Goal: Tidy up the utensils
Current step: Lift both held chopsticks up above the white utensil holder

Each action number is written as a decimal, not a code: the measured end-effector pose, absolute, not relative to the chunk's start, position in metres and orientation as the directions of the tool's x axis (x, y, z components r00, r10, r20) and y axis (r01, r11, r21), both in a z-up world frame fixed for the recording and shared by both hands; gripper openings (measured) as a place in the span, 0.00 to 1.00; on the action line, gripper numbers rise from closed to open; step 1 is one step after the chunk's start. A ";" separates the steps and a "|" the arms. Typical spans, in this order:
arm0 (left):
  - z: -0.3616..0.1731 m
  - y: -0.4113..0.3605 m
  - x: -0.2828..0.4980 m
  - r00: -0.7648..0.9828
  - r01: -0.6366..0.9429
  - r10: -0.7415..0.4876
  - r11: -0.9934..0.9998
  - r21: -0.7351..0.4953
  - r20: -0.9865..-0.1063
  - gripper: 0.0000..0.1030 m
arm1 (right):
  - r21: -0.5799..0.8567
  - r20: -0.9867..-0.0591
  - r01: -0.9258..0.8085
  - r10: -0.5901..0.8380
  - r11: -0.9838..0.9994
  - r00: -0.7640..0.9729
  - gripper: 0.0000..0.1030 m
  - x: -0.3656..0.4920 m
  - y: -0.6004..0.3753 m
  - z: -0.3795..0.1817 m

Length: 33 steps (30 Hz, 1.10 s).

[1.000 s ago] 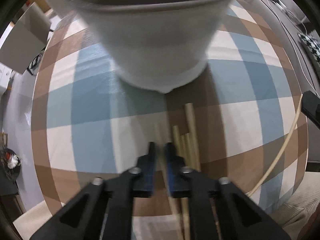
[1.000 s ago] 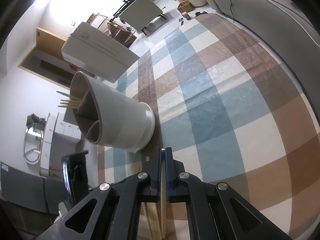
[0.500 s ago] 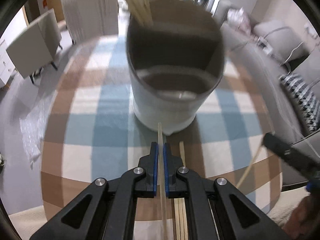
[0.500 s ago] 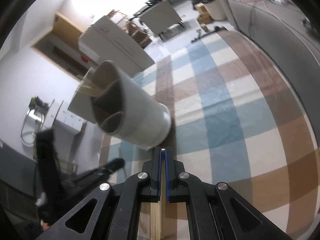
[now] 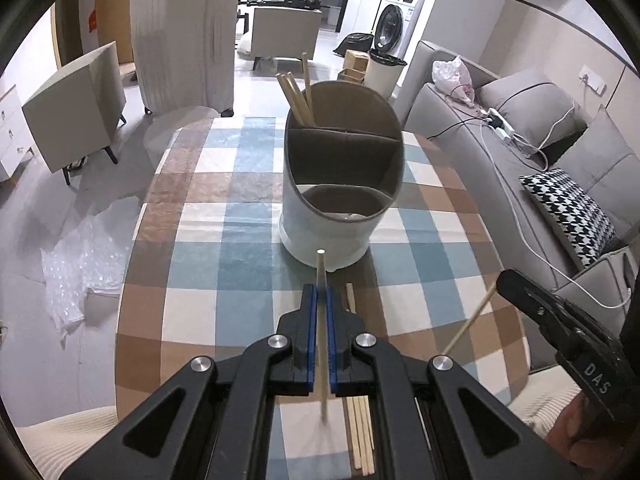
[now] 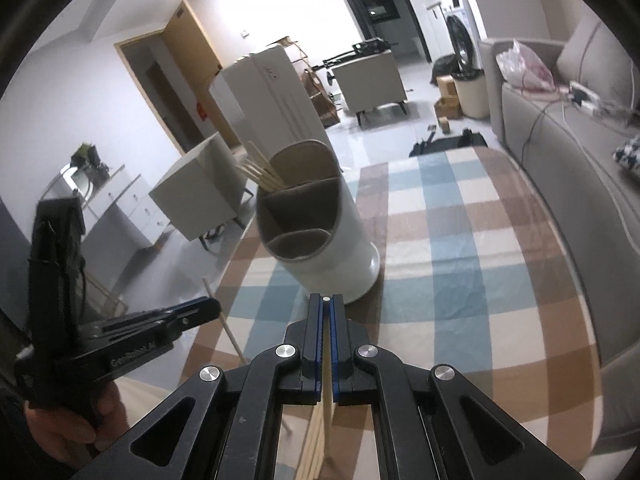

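A white utensil holder [image 5: 340, 184] with three compartments stands on the checked tablecloth; it also shows in the right wrist view [image 6: 316, 236]. Several wooden chopsticks [image 5: 296, 96] stand in its far compartment. My left gripper [image 5: 321, 292] is shut on one chopstick [image 5: 321, 276], held above the table short of the holder. My right gripper [image 6: 327, 300] is shut on another chopstick [image 6: 327, 380], also raised near the holder. More loose chopsticks [image 5: 362, 436] lie on the cloth below the left gripper.
The round table with the blue, brown and white cloth [image 5: 224, 216] has a grey sofa [image 5: 520, 152] on its right. A white chair [image 5: 76, 100] and bubble wrap [image 5: 80, 264] are on the floor to the left.
Both grippers have lifted up and back from the table, each with a chopstick. The holder now looks farther off and is seen from above.
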<state>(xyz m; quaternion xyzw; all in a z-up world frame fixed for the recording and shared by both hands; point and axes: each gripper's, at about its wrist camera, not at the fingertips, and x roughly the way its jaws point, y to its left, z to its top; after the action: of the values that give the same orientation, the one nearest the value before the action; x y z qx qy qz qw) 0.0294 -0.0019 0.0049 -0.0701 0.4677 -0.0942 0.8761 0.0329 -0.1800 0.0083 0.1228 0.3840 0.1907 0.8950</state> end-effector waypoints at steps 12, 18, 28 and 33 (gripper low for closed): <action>0.051 0.008 0.024 0.581 0.142 -0.269 0.963 -0.229 -0.768 0.00 | 0.336 -0.578 -0.263 0.418 0.905 0.701 0.02 0.022 -0.180 0.045; 0.095 0.018 0.038 0.604 0.157 -0.331 0.941 -0.299 -0.725 0.00 | 0.312 -0.520 -0.283 0.412 0.907 0.748 0.02 0.035 -0.187 0.087; 0.153 0.029 0.085 0.655 0.164 -0.371 0.920 -0.356 -0.658 0.00 | 0.217 -0.436 -0.377 0.435 0.900 0.788 0.02 0.096 -0.171 0.166; 0.161 0.037 0.118 0.675 0.153 -0.376 0.913 -0.378 -0.635 0.00 | 0.147 -0.416 -0.445 0.463 0.884 0.783 0.02 0.134 -0.146 0.191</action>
<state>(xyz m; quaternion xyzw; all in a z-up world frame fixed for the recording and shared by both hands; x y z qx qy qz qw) 0.1182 0.0365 0.1615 -0.1484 0.3754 -0.1464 0.9031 0.1338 -0.1464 0.1913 0.0204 0.2255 0.2403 0.9439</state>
